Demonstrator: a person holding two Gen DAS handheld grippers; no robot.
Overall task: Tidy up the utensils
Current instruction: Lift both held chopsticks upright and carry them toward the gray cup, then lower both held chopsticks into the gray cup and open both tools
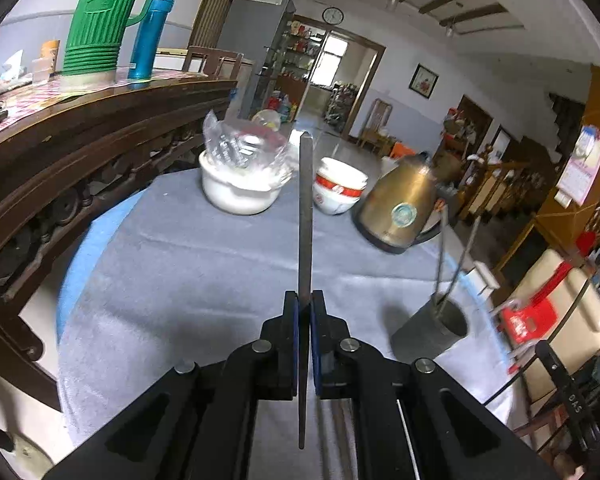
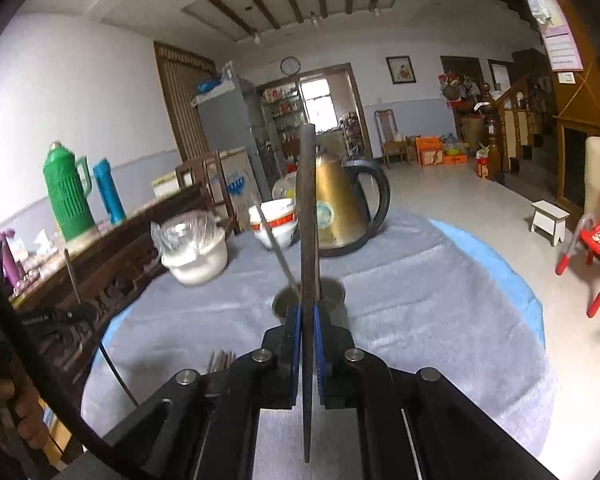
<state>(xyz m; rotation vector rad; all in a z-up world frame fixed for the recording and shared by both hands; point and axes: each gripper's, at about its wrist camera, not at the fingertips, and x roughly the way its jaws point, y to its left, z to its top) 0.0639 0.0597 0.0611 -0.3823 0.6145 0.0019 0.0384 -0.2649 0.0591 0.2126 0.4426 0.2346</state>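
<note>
Steel utensil (image 1: 305, 216) clamped in left gripper (image 1: 304, 312), another (image 2: 309, 216) in right gripper (image 2: 307, 320) (both above cloth). Best lowered upright into holder (image 2: 309, 300), slowly.

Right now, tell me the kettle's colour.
Brassy gold kettle with a black handle, clearest in the right wrist view.

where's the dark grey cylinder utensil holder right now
In the right wrist view the dark grey cylindrical utensil holder stands on the grey tablecloth just beyond the right gripper, in front of the brass-coloured kettle.
</note>
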